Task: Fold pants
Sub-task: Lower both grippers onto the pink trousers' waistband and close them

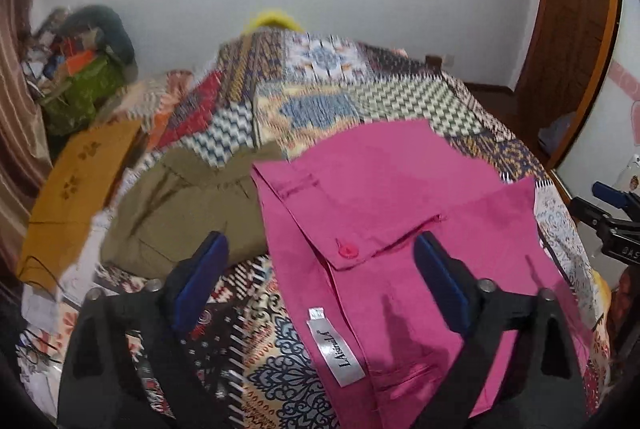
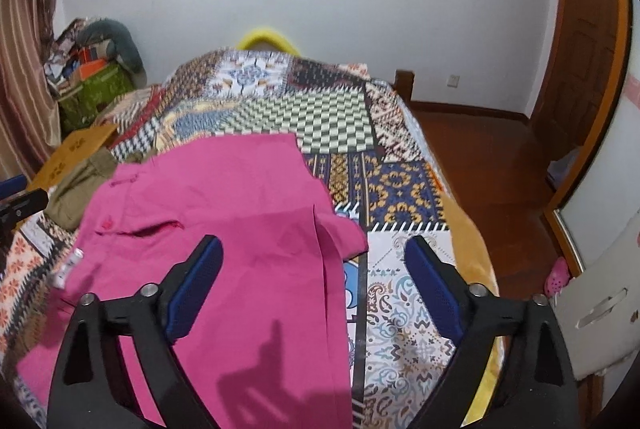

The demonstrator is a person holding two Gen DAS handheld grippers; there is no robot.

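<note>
Pink pants [image 1: 400,189] lie spread on the patterned bed cover [image 1: 320,101], waistband near me, with a pink button [image 1: 347,252] and a white label [image 1: 335,351] showing. My left gripper [image 1: 322,245] hovers open over the waistband's left part, its blue pads wide apart and nothing pressed between them. In the right wrist view the pants [image 2: 224,189] fill the left half; my right gripper [image 2: 313,245] stands open over their right edge, one finger above the pink cloth and the other above the bed cover [image 2: 332,121]. Each gripper shows at the rim of the other's view.
An olive garment [image 1: 180,213] and a mustard one [image 1: 76,185] lie left of the pants. A heap of bags and boxes [image 2: 96,69] sits at the far left by a curtain. Wooden floor [image 2: 480,157] and a door [image 2: 584,29] are right of the bed.
</note>
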